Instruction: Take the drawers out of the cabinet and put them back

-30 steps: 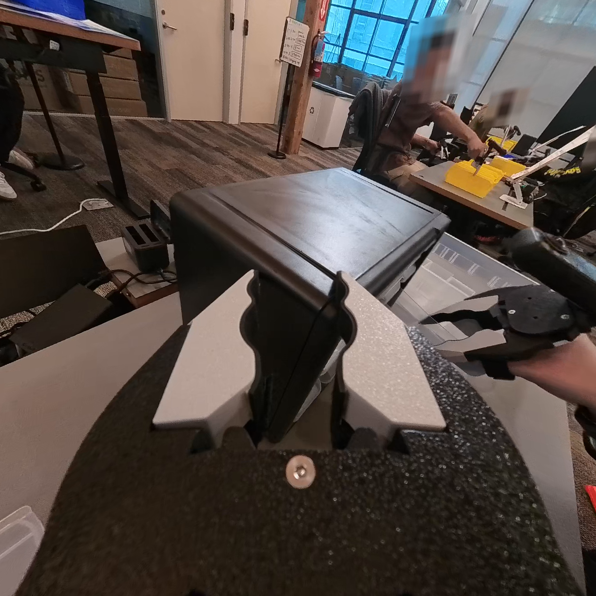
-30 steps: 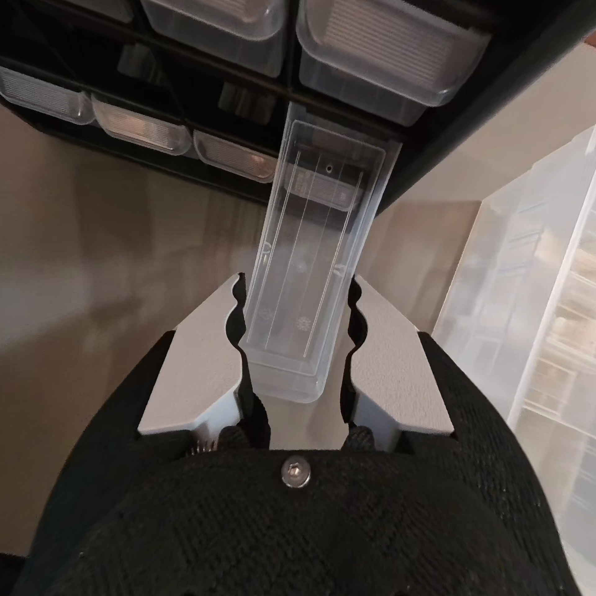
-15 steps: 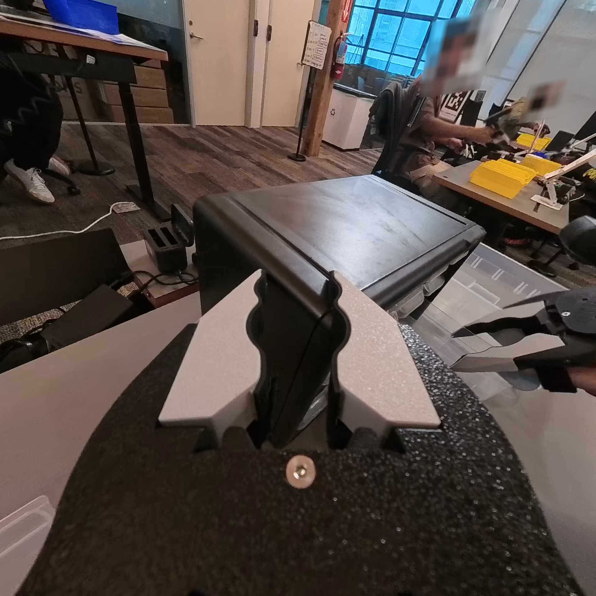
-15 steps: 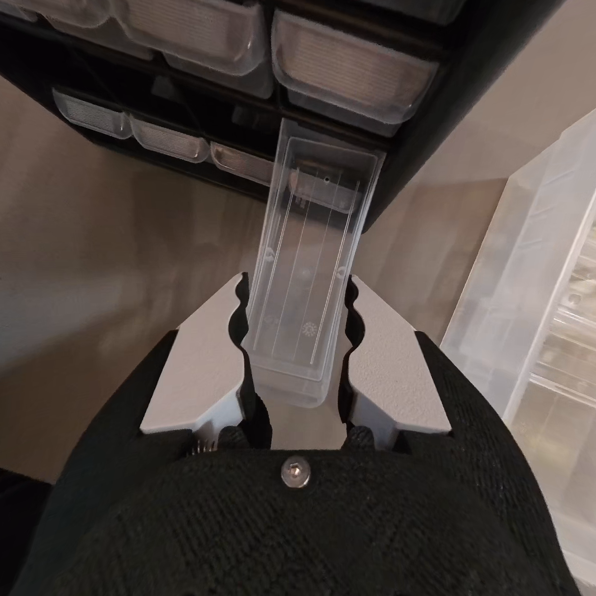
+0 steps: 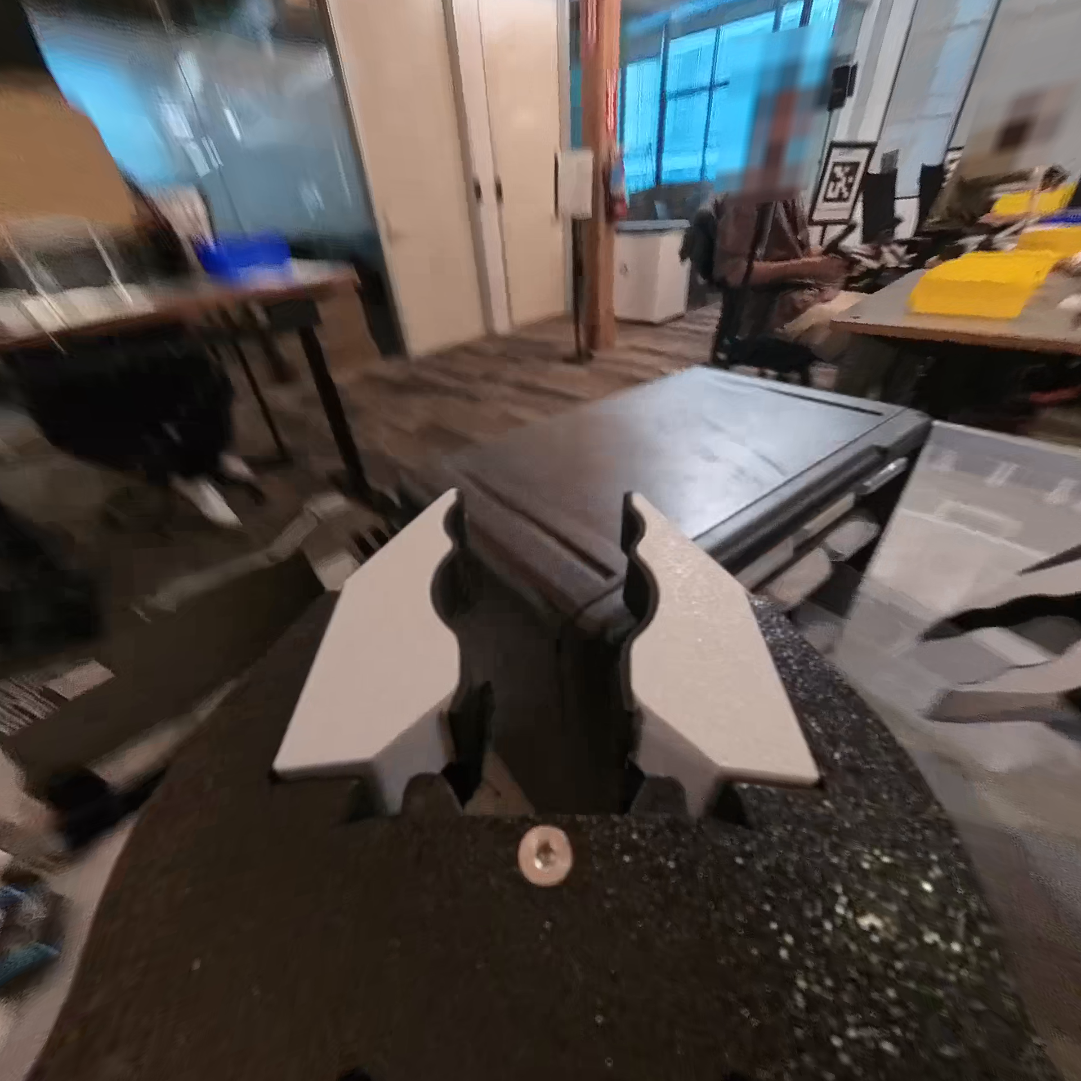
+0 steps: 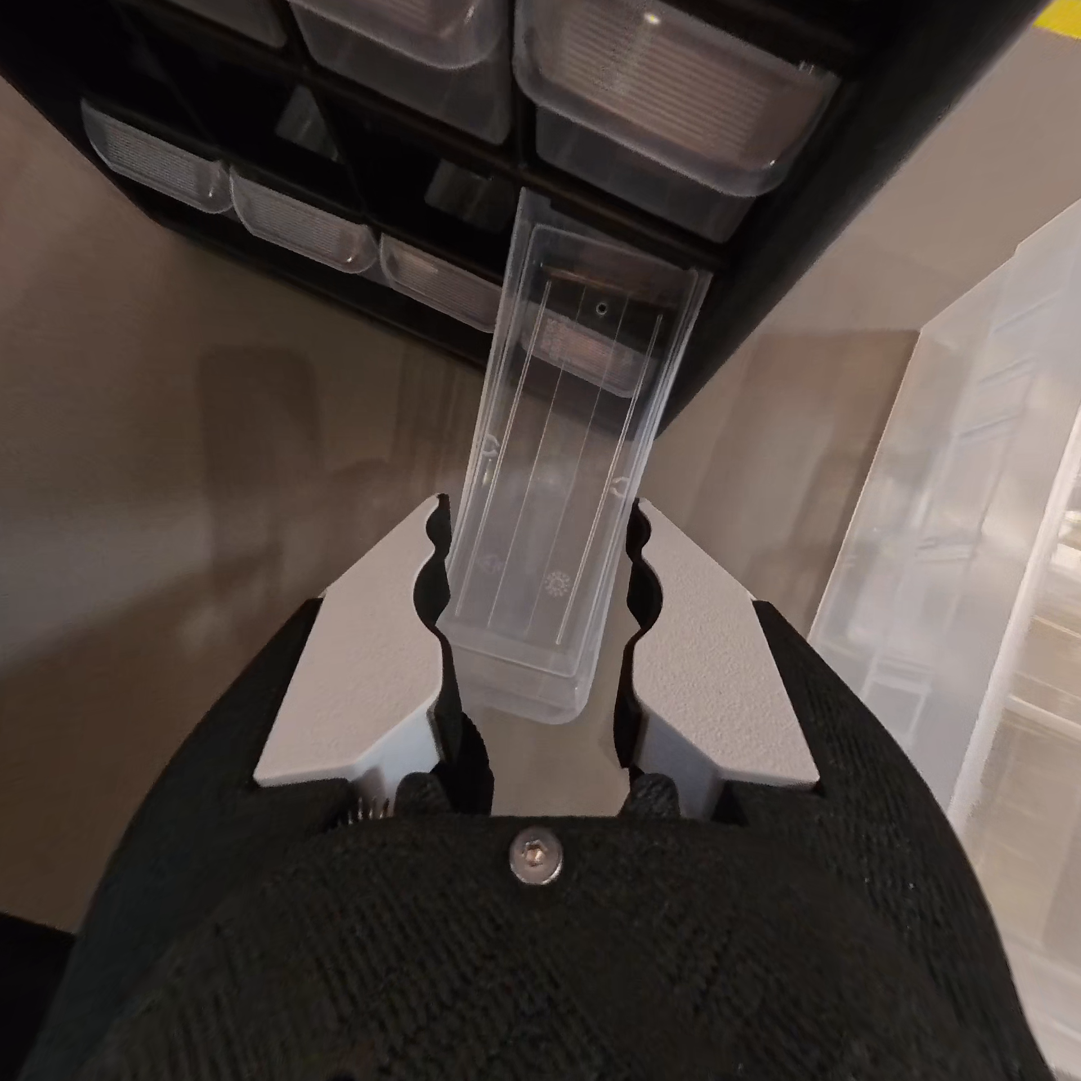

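Note:
A black cabinet (image 5: 702,468) stands on the table; in the right wrist view (image 6: 819,193) its front holds several clear drawers. My right gripper (image 6: 538,509) is shut on a clear empty drawer (image 6: 556,468), gripping its near end by the sides. The drawer tilts, and its far end is at the mouth of the bottom right slot. My left gripper (image 5: 541,503) is open, with its jaws on either side of the cabinet's near top corner. The corner lies close to the right finger (image 5: 690,655). The left wrist view is motion-blurred.
A large clear plastic bin (image 6: 965,497) stands just right of the cabinet and also shows in the left wrist view (image 5: 994,485). A beige table (image 6: 175,439) lies under everything. A person sits beyond the cabinet at a desk with yellow trays (image 5: 983,286). Another desk (image 5: 205,298) is at the left.
My left gripper's jaws have widened off the cabinet corner and the view has swung up and left. My right gripper has drawn the clear drawer back from the cabinet.

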Motion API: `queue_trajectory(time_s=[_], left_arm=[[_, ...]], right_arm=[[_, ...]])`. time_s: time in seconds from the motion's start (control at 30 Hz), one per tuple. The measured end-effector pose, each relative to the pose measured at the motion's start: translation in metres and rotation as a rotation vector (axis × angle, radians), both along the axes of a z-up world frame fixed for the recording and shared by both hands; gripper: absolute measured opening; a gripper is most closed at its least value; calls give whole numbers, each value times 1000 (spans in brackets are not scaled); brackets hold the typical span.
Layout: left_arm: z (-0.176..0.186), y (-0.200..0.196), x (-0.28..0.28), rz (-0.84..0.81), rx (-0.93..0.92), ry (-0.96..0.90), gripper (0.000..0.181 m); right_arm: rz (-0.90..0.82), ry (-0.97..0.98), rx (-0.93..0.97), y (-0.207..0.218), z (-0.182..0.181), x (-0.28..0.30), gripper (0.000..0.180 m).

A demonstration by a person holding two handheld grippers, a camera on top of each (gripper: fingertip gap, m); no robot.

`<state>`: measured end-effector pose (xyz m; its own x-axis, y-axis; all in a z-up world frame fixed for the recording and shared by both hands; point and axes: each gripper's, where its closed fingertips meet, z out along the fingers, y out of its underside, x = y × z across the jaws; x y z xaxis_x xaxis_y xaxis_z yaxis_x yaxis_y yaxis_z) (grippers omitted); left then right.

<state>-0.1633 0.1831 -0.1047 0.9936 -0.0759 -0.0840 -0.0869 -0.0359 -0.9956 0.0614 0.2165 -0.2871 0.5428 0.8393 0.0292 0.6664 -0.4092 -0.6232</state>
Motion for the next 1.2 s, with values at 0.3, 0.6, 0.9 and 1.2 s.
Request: queue_trajectory(time_s=[0.3, 0.6, 0.9, 1.2], left_arm=[[-9, 5, 88, -210, 0, 532, 61], [-28, 30, 68, -25, -78, 762, 59], [-28, 40, 73, -36, -69, 649, 70], [-24, 51, 74, -17, -33, 529, 101]], right_arm=[[-8, -23, 86, 31, 8, 8, 55], [-43, -12, 54, 30, 15, 5, 54], [-44, 9, 29, 15, 26, 1, 58], [-47, 1, 63, 8, 12, 3, 57]])
